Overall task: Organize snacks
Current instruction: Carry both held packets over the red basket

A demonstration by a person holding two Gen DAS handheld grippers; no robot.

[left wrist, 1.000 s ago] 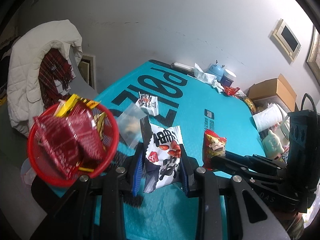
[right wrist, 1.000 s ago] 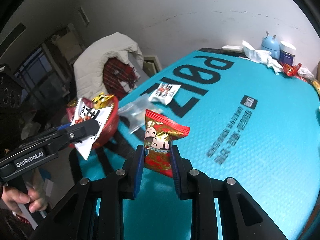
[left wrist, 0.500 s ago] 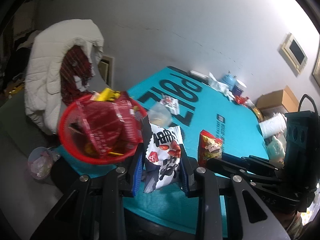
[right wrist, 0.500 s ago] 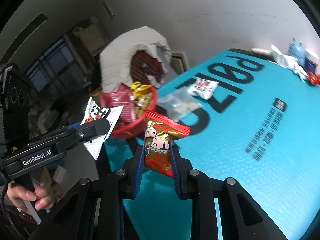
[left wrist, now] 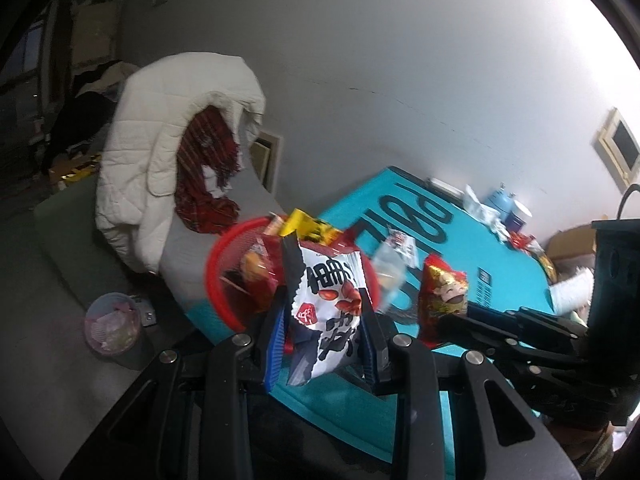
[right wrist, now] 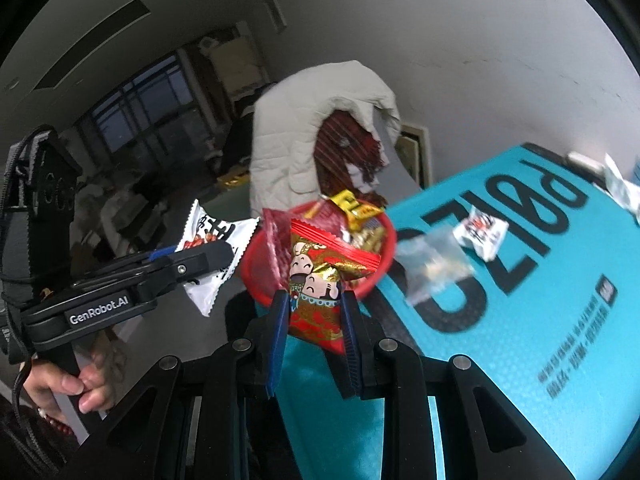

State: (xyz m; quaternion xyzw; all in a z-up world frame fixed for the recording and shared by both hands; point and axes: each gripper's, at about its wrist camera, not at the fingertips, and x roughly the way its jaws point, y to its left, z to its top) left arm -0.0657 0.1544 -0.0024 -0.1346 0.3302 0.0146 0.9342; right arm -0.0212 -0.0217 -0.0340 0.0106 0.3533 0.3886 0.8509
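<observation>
The left hand-held gripper (left wrist: 324, 332) clamps a white peanut packet (left wrist: 326, 308); the right hand-held gripper (right wrist: 314, 320) clamps a red-gold snack packet (right wrist: 320, 284), both upright. The red basket (right wrist: 256, 264) sits straight ahead at the desk's (right wrist: 520, 320) near corner, the left slightly nearer; its contents are blurred

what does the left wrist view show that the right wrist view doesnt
Only the left wrist view: a pink-lidded cup on the floor and a cardboard box.
Only the right wrist view: the person's hand and dark windows.
Both: the red basket, white peanut packet in the left hand-held gripper, red-gold packet in the right hand-held gripper.
</observation>
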